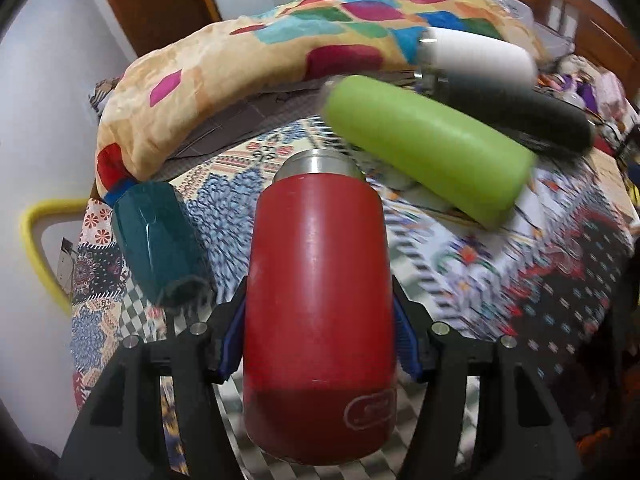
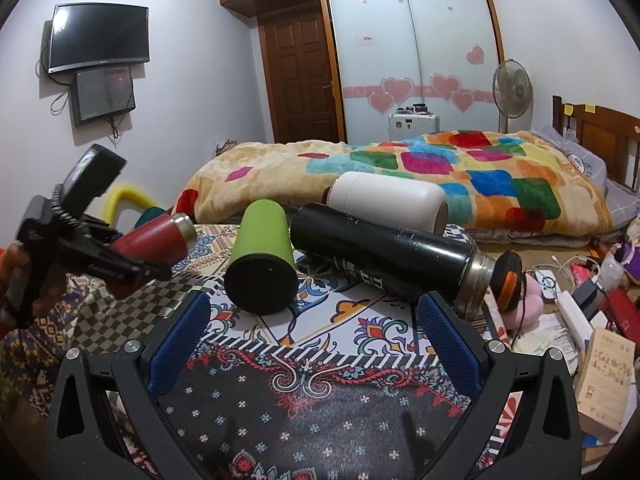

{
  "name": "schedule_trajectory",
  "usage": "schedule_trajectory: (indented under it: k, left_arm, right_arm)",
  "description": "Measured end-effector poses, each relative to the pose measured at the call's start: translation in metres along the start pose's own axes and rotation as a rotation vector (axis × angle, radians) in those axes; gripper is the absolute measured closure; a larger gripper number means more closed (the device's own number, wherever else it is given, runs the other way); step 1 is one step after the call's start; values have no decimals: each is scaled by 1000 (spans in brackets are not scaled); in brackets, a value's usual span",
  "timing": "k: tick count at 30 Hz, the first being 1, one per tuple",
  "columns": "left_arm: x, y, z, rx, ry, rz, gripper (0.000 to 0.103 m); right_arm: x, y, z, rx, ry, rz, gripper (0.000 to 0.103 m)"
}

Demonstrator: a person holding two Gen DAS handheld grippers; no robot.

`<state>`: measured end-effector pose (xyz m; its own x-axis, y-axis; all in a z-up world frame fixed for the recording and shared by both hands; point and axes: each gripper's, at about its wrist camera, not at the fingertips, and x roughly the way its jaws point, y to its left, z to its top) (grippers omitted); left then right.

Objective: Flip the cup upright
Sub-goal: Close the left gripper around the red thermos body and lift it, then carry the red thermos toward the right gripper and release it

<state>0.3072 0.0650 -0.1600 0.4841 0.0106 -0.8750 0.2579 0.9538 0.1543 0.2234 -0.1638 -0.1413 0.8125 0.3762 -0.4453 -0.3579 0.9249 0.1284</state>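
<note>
Two blue-padded fingers (image 1: 404,336) of the left hand-held gripper (image 1: 320,336) are clamped on the lower body of the red cup (image 1: 320,312), one on each side, and the right wrist view shows that cup (image 2: 154,240) lifted off the patterned cloth (image 2: 304,360) and tilted, its steel neck pointing up and away. The step in hand looks like the rotation to upright, and doing it well means keeping the squeeze firm while the wrist turns, since the smooth painted wall could slip between the pads. The base should come down flat on a bare patch of cloth, clear of the teal cup (image 1: 160,240) lying just beside it on the left and of the green cup (image 1: 432,156) lying across the middle. The cloth seems soft, so the cup is best set down slowly and let go only once it stands without rocking. The right hand-held gripper (image 2: 316,344) hangs spread wide and holding nothing above the cloth, facing the green cup (image 2: 262,260), the black flask (image 2: 384,256) and the white cup (image 2: 388,200), all on their sides.
</note>
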Motion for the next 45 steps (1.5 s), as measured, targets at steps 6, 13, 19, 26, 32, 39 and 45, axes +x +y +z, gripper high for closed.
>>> schedule_trajectory:
  k: [6,13,19,26,32,39,45]
  left_arm:
    - [-29,-38,-18,29,-18,-63,41]
    - [-19,-63,-32,5,11,-135,41]
    - [-8,-75,-35,22,23,-117,41]
    - [-4,-79,-33,25,20,-127,41]
    - [-3,-76,-32,23,21,-156,41]
    - [-16,-74,-32,9,4,-180,36]
    - [-56,-51,-43,-57,-73,-140,33]
  right_arm:
    - [-16,1,3,3,-9,10,0]
    - [-30,5,2,-26,-12,11,0]
    - [-28,13,-7,-57,17,17,0]
    - [-20,18,-11,-77,41,37,0]
    - [-15,21,-9,-87,48,27,0]
    - [-14,23,-8,-87,56,29,0]
    - [-11,30,-3,-142,54,22,0]
